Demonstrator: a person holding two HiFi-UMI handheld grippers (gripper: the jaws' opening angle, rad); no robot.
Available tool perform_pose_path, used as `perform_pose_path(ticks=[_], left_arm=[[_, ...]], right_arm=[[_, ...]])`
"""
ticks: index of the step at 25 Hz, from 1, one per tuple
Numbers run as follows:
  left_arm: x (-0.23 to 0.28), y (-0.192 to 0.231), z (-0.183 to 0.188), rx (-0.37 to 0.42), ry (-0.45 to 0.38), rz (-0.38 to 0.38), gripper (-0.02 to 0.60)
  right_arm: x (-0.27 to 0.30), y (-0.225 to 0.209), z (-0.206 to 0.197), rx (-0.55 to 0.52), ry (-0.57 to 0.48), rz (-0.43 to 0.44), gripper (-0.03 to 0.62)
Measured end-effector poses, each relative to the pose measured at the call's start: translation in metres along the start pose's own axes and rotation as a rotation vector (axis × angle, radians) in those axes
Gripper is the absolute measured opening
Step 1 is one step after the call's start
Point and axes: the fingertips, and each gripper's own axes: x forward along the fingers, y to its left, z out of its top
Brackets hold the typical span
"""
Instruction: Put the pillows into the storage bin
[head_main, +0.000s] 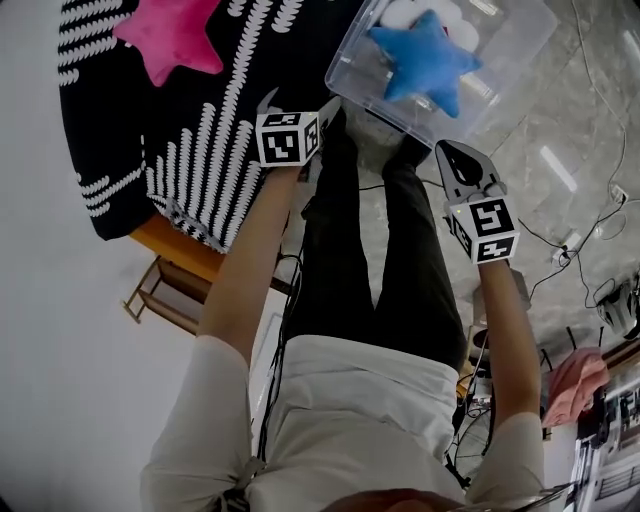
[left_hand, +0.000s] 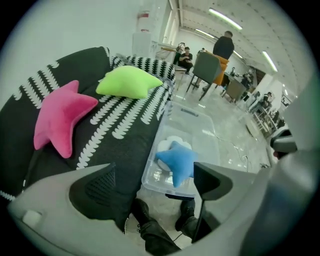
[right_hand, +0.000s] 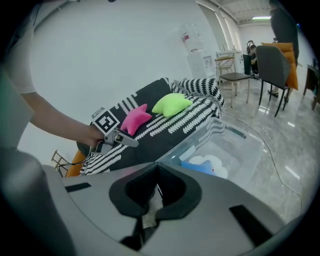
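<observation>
Pink star pillow (head_main: 170, 35) and green pillow (left_hand: 129, 81) lie on the black-and-white sofa cover (head_main: 110, 120), left of the clear storage bin (head_main: 520, 40) on the floor. The bin holds a blue star pillow (head_main: 425, 60) over a white one (head_main: 400, 12). Left claw (head_main: 298, 103) is spread and empty at the cover's edge; right claw (head_main: 450, 152) is pressed together, empty, near the bin. Pillows judged plush, light and squashy, so pinch a star arm deep; the bin's near wall and the person's legs (head_main: 400, 250) crowd the path.
</observation>
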Motion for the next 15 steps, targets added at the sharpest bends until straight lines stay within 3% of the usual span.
perform_pose_path(ticks=[8,15], left_arm=[[-0.012,0.092,0.014,-0.064,-0.078,0.063,0.462],[-0.015,0.169,0.017,-0.081,-0.045,0.103,0.462]], right_arm=[[0.072,0.049,0.038,-0.001,0.012,0.017,0.002],[0.125,0.081,0.078,0.036,0.011,0.011,0.002]])
